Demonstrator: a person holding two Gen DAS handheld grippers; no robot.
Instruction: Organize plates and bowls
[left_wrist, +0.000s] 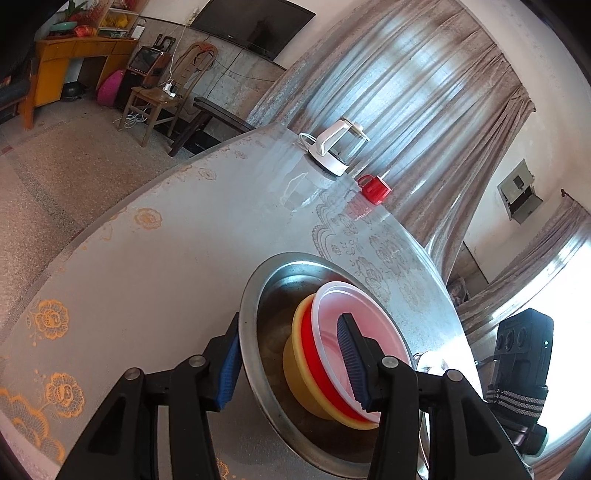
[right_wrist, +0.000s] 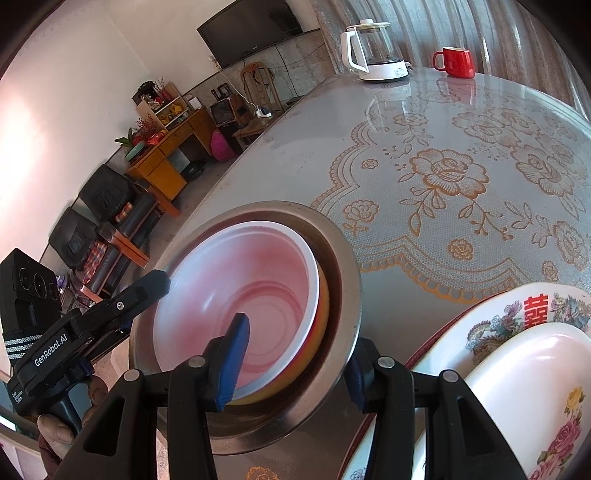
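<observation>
Left gripper (left_wrist: 291, 363) jaws straddle steel basin (left_wrist: 248, 314) rim.

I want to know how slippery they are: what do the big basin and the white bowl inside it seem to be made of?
Basin: probably stainless steel, a dull brushed grey with soft reflections on its rim. White bowl: likely thin plastic, semi-glossy and slightly translucent, since red shows through it.

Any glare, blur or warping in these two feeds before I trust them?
Left wrist view: the window at right is blown out white, and glare streaks the table near the kettle; the table edge bows strongly from fisheye. Right wrist view: evenly lit, with kettle and red mug mirrored on the glossy top; the translucent bowl looks sharp.
</observation>
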